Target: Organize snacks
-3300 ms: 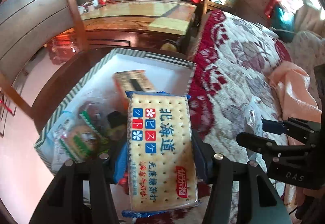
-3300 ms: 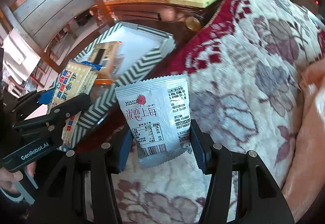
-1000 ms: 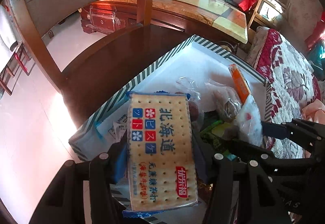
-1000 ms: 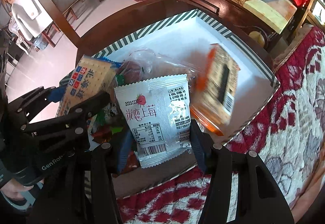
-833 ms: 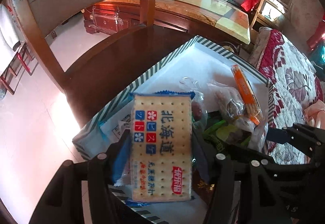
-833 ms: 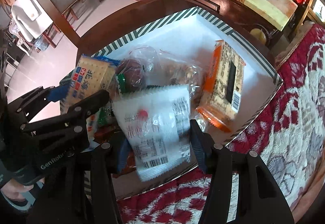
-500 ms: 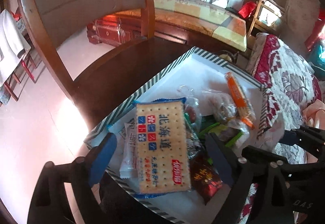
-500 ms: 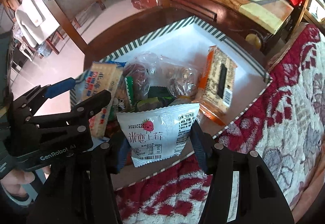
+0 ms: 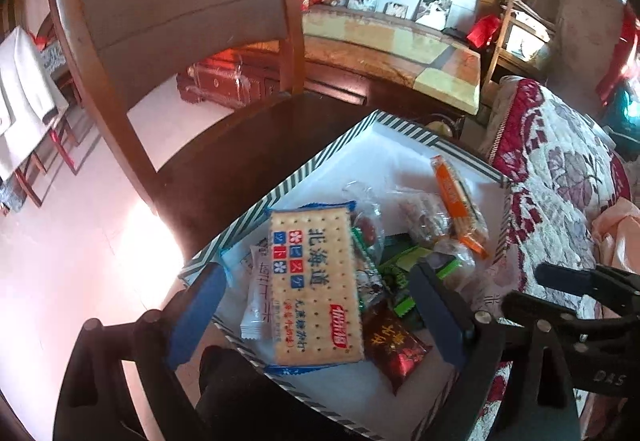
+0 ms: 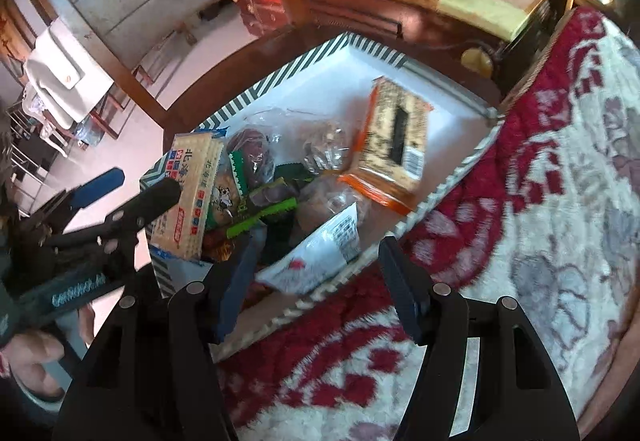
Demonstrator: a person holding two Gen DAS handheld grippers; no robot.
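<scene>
A striped box (image 9: 304,169) with a white floor holds several snacks. The cracker pack (image 9: 314,289) lies flat on the pile at the box's left end. My left gripper (image 9: 314,277) hovers over it, jaws opening wide, pads clear of the pack. In the right wrist view, the white strawberry pouch (image 10: 316,261) lies tilted against the near wall of the box (image 10: 280,81). My right gripper (image 10: 319,245) is above it, jaws opening, pads not touching it. An orange packet (image 10: 394,145) leans at the box's right end. The left gripper (image 10: 142,181) shows beside the cracker pack (image 10: 192,181).
The box rests on a dark round table (image 9: 240,145) beside a red-and-white floral blanket (image 10: 540,161). A wooden chair back (image 9: 180,1) rises behind the table. A hand (image 10: 32,357) holds the left gripper's handle. The right gripper (image 9: 532,287) shows at the right edge.
Both grippers opened and let go. The cracker pack dropped onto the snacks at the box's left; the pouch fell against the near wall. Both grippers pulled back and up.
</scene>
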